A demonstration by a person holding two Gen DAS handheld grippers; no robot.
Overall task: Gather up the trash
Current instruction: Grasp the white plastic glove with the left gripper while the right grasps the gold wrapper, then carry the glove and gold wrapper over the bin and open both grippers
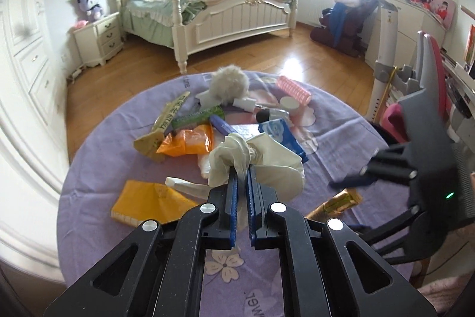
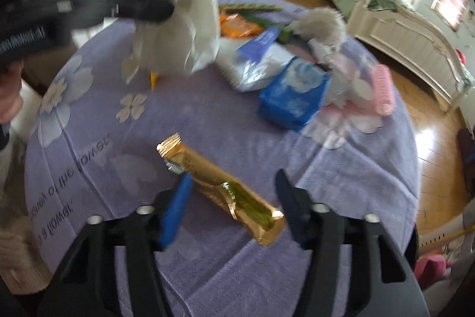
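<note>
Nearest the left wrist camera, the left gripper [image 1: 242,173] has its blue-padded jaws pinched almost together on a crumpled cream-white disposable glove [image 1: 255,159], whose bunched folds bulge above and to both sides of the fingertips. In the right wrist view the same glove [image 2: 184,28] hangs off the cloth from that gripper's black arm, blurred.

Below the right wrist camera, the right gripper [image 2: 234,183] stands partly open, its jaws straddling a shiny gold foil wrapper [image 2: 219,189] that lies diagonally on the round table's lilac flower-print cloth [image 2: 207,115]. The left blue pad sits right at the wrapper's edge, while the right finger is clear of it; whether that left pad actually touches the foil cannot be told through the blur.

Just beyond the left gripper, a flat yellow paper packet [image 1: 148,199] lies to the left on the cloth, beside a white plastic tube [image 1: 187,184].

Farther out is a heap of litter: an orange crinkled snack bag [image 1: 190,141], a blue and white tissue pack [image 1: 282,135], a green wrapper [image 1: 196,116] and a long olive-yellow printed wrapper [image 1: 166,121]. At the far side of the table sit a grey fluffy pompom [image 1: 228,83], a pink ribbed hair roller [image 1: 294,88] and a small white round jar [image 1: 289,104].

Past the table stretch a wooden floor [image 1: 142,70], a cream bed [image 1: 225,14] and a bedside cabinet [image 1: 99,37] with a purple plush toy [image 1: 89,3].
</note>
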